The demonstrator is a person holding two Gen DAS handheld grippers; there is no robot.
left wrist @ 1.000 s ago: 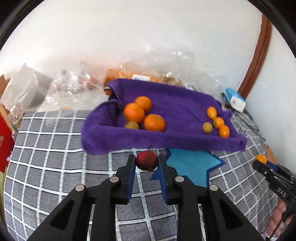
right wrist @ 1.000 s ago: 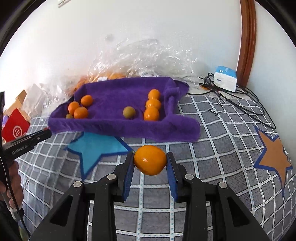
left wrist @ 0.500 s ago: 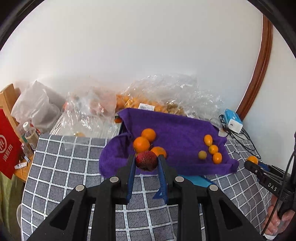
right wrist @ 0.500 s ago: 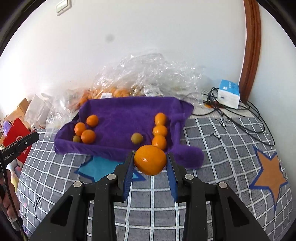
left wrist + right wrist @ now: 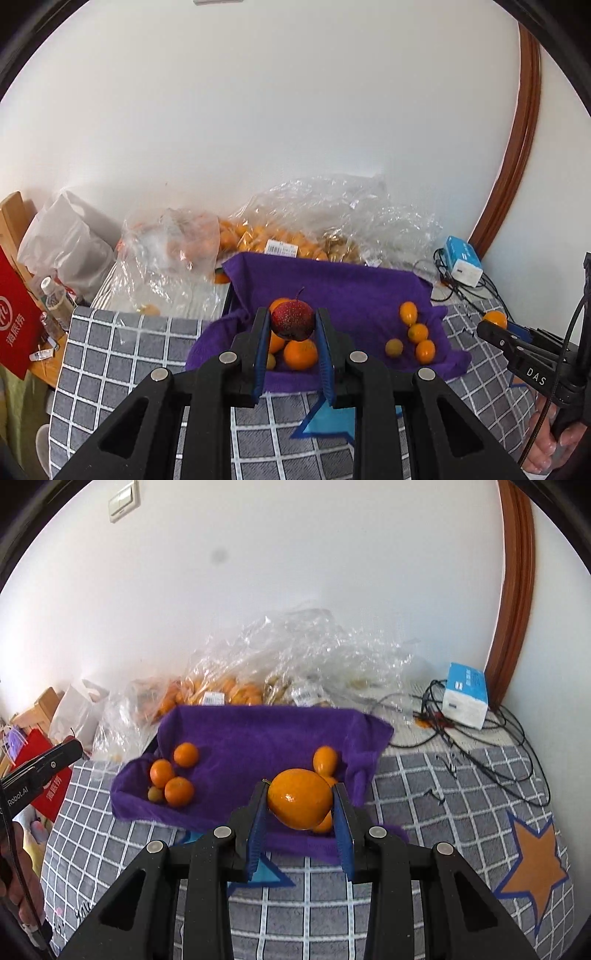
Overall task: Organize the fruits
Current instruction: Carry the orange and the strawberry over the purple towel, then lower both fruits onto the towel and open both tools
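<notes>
My left gripper (image 5: 292, 320) is shut on a small dark red fruit (image 5: 291, 319) with a stem, held in the air in front of the purple towel (image 5: 343, 291). My right gripper (image 5: 300, 805) is shut on an orange (image 5: 299, 803), held above the towel's near right part (image 5: 258, 738). On the towel lie mandarins at the left (image 5: 173, 781) and small kumquats at the right (image 5: 415, 332). The right gripper also shows at the right edge of the left wrist view (image 5: 496, 326), the left gripper at the left edge of the right wrist view (image 5: 44, 768).
Clear plastic bags of oranges (image 5: 280, 240) lie behind the towel against the wall. A blue-white box (image 5: 465, 696) and black cables (image 5: 491, 746) sit at the back right. A red bag (image 5: 16, 325), bottles and a white bag (image 5: 70, 251) stand at the left. The grey checked cloth (image 5: 424, 805) covers the table.
Both grippers have risen and tilted up with their fruits still held, so the towel and table look farther and lower in both views.
</notes>
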